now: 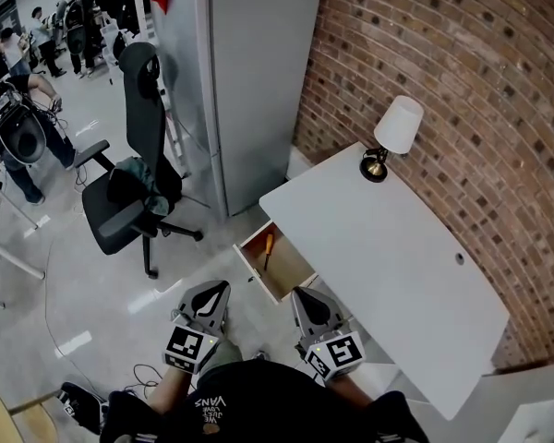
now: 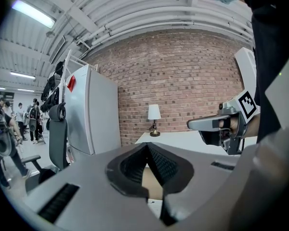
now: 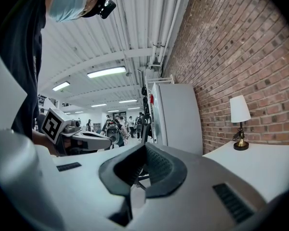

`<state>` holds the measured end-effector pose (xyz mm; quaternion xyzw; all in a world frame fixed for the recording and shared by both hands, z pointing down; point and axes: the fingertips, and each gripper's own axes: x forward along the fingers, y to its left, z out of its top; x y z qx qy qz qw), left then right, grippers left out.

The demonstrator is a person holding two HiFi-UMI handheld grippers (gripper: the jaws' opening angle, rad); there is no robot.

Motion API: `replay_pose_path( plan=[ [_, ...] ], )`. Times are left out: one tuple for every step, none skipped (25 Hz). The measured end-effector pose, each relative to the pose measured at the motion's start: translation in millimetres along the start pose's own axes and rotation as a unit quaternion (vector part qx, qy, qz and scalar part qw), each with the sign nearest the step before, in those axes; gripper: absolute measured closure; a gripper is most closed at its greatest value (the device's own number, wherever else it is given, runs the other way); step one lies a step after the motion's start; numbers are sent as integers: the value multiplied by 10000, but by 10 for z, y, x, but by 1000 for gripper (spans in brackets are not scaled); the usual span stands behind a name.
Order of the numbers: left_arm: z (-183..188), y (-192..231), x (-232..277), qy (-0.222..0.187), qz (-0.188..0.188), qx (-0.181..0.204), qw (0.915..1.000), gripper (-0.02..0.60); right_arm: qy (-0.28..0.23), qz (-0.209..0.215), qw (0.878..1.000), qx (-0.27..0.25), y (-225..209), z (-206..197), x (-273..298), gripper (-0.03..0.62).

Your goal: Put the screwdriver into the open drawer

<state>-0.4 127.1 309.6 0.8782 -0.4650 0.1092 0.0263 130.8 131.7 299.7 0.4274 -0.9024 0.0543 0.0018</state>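
Observation:
The screwdriver [image 1: 268,247], with an orange handle, lies inside the open wooden drawer [image 1: 291,270] at the near left end of the white desk [image 1: 388,257]. My left gripper [image 1: 219,291] hovers near the drawer's front left, shut and empty. My right gripper [image 1: 301,295] hangs just beside the drawer's near corner, also shut with nothing in it. In the left gripper view the left gripper [image 2: 147,147] has its jaws meeting, and the right gripper [image 2: 212,124] shows to the side. In the right gripper view the right gripper [image 3: 144,147] is closed too, with the left gripper [image 3: 89,139] beside it.
A lamp [image 1: 394,135] stands at the desk's far end against the brick wall [image 1: 462,72]. A tall grey cabinet [image 1: 249,72] rises behind the drawer. A black office chair [image 1: 134,187] sits to the left, and people stand far off at the upper left.

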Motion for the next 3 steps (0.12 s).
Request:
replay_pose_path(
  plan=[
    [-3,13,-5,2,-1,-3,10000,575,0,-6,10000,0,6,2,10,595],
    [-6,27,-10,5,-5,-5,10000,574,-1,-12,10000,-1,13,5,21,595],
    [-11,41,-15,10,-11,-6,10000,575,-1,-19,10000,-1,20,8,32,595]
  ],
)
